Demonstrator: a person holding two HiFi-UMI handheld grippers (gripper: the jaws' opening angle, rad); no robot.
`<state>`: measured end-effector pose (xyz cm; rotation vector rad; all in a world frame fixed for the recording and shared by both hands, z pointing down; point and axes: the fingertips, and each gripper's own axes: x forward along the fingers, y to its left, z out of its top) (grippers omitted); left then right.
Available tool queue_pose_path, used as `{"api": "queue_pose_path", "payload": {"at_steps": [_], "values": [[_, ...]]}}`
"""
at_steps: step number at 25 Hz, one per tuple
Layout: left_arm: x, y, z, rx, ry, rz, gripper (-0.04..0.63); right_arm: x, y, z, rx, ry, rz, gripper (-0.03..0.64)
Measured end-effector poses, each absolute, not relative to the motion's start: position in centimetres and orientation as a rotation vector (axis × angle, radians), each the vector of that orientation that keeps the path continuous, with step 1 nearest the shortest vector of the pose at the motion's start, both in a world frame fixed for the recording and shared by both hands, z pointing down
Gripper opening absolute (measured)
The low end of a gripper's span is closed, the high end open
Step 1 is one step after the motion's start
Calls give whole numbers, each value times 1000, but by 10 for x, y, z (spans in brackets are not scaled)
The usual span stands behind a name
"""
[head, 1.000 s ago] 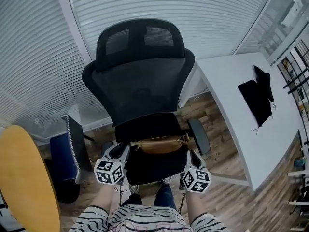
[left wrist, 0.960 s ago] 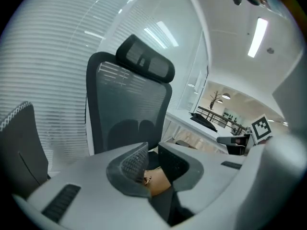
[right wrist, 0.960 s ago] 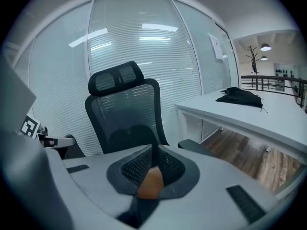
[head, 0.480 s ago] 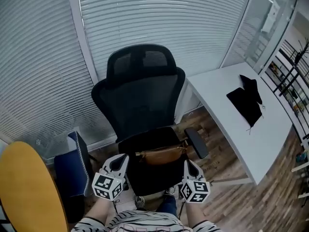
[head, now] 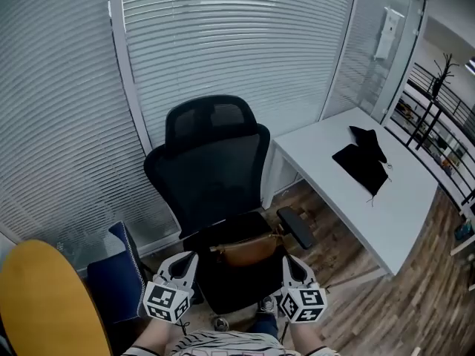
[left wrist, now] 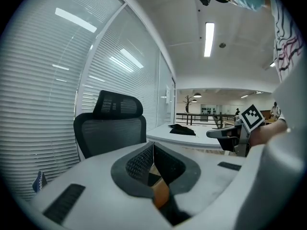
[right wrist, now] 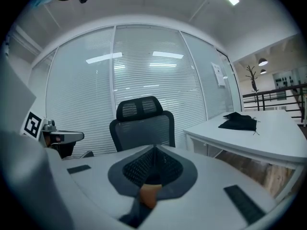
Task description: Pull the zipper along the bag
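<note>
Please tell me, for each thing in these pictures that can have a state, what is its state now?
left tongs: shut, nothing seen pinched between them.
right tongs: shut, nothing seen pinched.
brown bag: lying across the chair seat, between the two tongs; zipper too small to tell.
blinds: lowered.
black cloth: lying crumpled on the white table.

Black office chair (head: 211,169), white desk (head: 386,213), slatted blinds (head: 223,43), wood floor (head: 438,302)
</note>
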<state>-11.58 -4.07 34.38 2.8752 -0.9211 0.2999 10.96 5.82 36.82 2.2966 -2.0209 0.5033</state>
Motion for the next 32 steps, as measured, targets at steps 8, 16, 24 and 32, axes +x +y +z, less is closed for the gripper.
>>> {"api": "queue_pose_path", "payload": {"at_steps": [8, 16, 24, 32], "values": [[-123, -21, 328, 2904, -860, 257, 29, 89, 77, 333, 2325, -2083, 403, 32], [-127, -14, 320, 2933, -844, 237, 29, 78, 86, 325, 2326, -2109, 374, 28], [-130, -12, 327, 2921, -843, 242, 29, 74, 81, 328, 2313, -2127, 385, 28], [-135, -17, 331, 2908, -872, 248, 29, 70, 75, 335, 2294, -2127, 404, 28]]}}
